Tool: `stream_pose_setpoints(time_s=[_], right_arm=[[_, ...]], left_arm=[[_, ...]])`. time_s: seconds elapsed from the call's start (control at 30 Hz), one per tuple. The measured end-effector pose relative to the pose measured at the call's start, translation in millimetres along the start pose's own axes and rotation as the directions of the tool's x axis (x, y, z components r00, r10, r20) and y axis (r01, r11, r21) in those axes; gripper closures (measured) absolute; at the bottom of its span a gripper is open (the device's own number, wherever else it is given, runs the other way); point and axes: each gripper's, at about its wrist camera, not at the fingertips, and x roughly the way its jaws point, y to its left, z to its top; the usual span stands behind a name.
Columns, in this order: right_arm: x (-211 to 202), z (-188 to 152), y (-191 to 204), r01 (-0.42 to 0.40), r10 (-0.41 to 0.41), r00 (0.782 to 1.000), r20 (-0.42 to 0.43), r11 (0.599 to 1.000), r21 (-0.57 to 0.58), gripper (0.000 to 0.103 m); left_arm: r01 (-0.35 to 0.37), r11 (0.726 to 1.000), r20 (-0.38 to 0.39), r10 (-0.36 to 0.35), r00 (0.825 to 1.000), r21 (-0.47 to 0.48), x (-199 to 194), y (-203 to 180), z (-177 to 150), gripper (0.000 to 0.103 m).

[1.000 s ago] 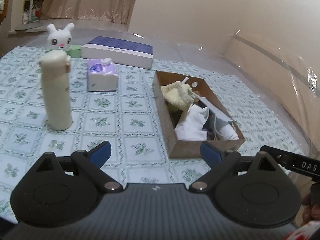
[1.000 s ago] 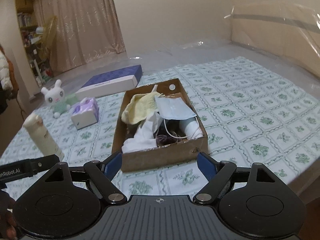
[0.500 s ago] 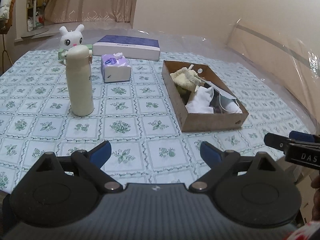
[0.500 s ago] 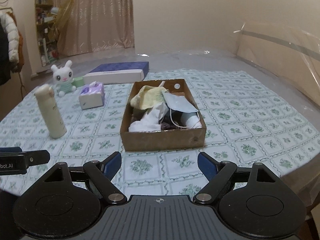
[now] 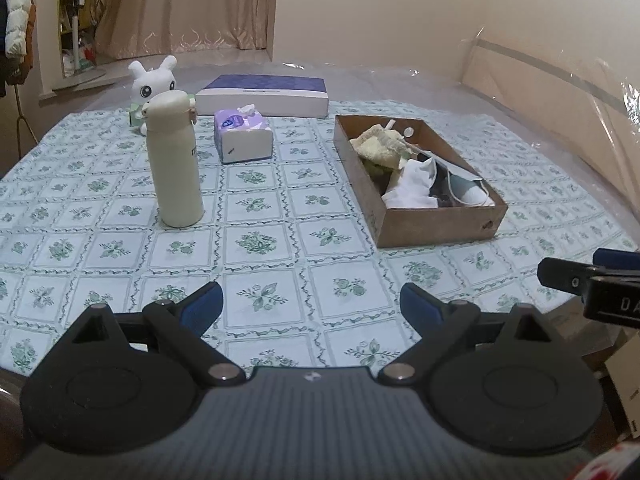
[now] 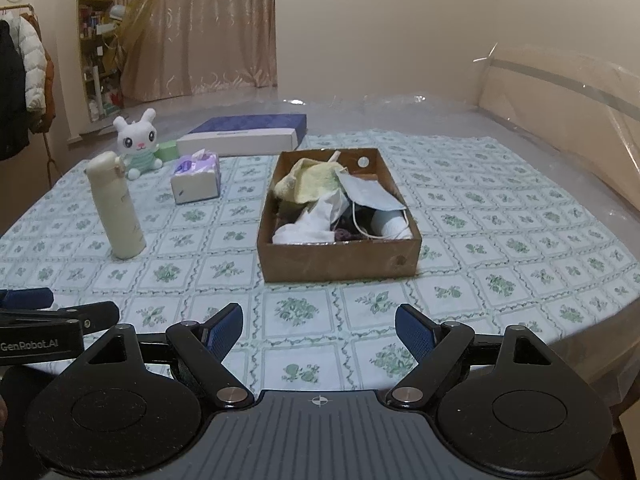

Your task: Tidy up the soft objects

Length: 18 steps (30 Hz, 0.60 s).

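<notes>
A brown cardboard box (image 6: 340,258) (image 5: 440,226) sits on the patterned tablecloth, filled with soft things: a yellow cloth (image 6: 310,182) (image 5: 378,148), a white cloth (image 6: 312,226) (image 5: 414,182), a pale blue face mask (image 6: 374,194) and a dark item underneath. My left gripper (image 5: 310,306) hangs open and empty over the near table edge, left of the box. My right gripper (image 6: 318,330) is open and empty too, in front of the box's near wall. Each gripper shows at the edge of the other's view.
A cream bottle (image 5: 174,162) (image 6: 118,206) stands left of the box. Behind it are a purple tissue pack (image 5: 242,136) (image 6: 196,178), a white plush rabbit (image 6: 136,144) (image 5: 150,84) and a flat blue-and-white box (image 5: 266,94) (image 6: 242,134). Clear plastic sheeting (image 6: 560,92) rises at the right.
Both grippers have drawn back from the box toward the near table edge and levelled out. The box now looks smaller and farther off in both views. Both stayed open.
</notes>
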Motion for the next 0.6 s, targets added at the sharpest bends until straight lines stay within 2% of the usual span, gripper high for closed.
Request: stream_pose_setpoints(time_s=[0.17,0.6], right_arm=[[3.4,-2.2,5.2,-0.011,0.011,1.0,-0.015,1.0,-0.005,0.02],[3.8,-1.2,4.1,-0.006,0.006,1.0,-0.008,1.0,0.008,0.02]], left_arm=[[-0.017,1.0,0.011,0.017,1.0,0.011,-0.1,-0.1,-1.6,0.009],[-0.002,1.0,0.013,0.002,1.0,0.005,1.1,0.6,-2.5,0.009]])
